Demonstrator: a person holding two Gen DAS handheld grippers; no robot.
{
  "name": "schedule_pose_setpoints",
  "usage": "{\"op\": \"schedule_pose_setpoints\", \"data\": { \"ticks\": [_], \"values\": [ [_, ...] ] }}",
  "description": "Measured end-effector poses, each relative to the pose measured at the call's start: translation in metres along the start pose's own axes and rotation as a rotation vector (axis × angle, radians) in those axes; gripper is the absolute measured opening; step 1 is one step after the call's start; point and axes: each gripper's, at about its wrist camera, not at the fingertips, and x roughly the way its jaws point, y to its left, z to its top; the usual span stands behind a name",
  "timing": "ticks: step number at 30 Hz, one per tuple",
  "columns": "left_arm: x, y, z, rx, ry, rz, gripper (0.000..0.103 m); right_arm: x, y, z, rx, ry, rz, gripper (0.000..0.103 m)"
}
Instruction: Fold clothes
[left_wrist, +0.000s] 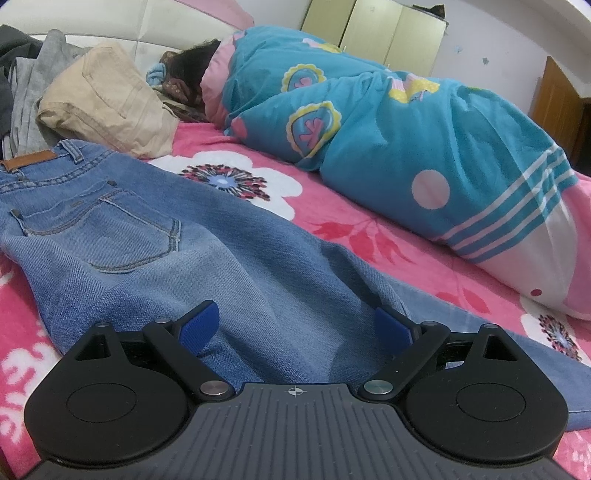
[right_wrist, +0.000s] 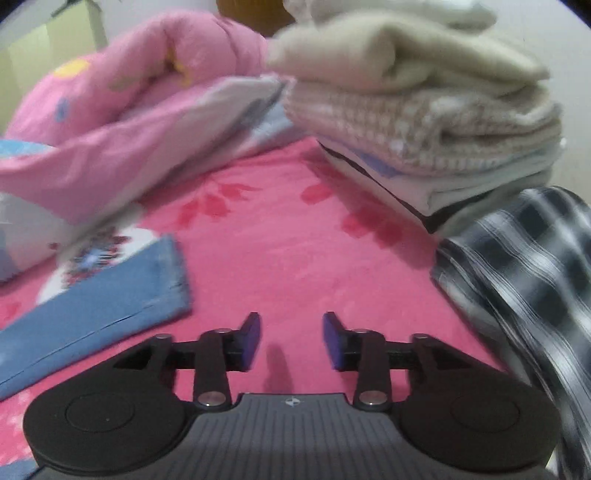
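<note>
Blue denim jeans (left_wrist: 155, 236) lie spread flat on a pink floral bedsheet (left_wrist: 332, 225), waistband toward the upper left. The left gripper (left_wrist: 295, 326) sits low over the jeans with its blue-padded fingers (left_wrist: 201, 325) spread wide, denim between them but not pinched. A person (left_wrist: 388, 122) lies under a teal patterned quilt beyond, beside tan trousers (left_wrist: 107, 99). In the blurred right wrist view, the right gripper (right_wrist: 291, 341) hangs partly open and empty over bare sheet, a jeans leg hem (right_wrist: 122, 295) to its left, a stack of folded clothes (right_wrist: 436, 125) ahead, and a checked shirt (right_wrist: 528, 266) at right.
</note>
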Motion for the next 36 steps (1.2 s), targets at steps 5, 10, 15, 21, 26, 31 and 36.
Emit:
{"op": "schedule_pose_setpoints", "data": {
  "ticks": [5, 10, 15, 21, 26, 31, 36],
  "values": [
    [0.000, 0.000, 0.000, 0.003, 0.003, 0.001, 0.092, -0.043, 0.060, -0.015, -0.143, -0.023, 0.153, 0.075],
    [0.000, 0.000, 0.000, 0.005, 0.009, -0.005, 0.093, -0.087, 0.138, -0.027, -0.324, -0.132, 0.294, 0.103],
    [-0.001, 0.001, 0.001, 0.007, 0.016, -0.011, 0.093, -0.095, 0.189, -0.048, -0.354, -0.093, 0.379, 0.103],
    [-0.001, 0.002, 0.001, 0.009, 0.025, -0.024, 0.095, -0.091, 0.235, -0.082, -0.347, -0.003, 0.409, 0.103],
    [-0.001, 0.004, 0.002, 0.005, 0.034, -0.043, 0.097, -0.103, 0.256, -0.109, -0.434, -0.087, 0.384, 0.103],
    [-0.001, 0.003, 0.003, 0.000, 0.042, -0.046, 0.098, -0.133, 0.276, -0.127, -0.566, -0.257, 0.451, 0.103],
    [-0.002, 0.003, 0.003, 0.002, 0.043, -0.044, 0.098, -0.151, 0.286, -0.149, -0.650, -0.417, 0.510, 0.103]
  ]
}}
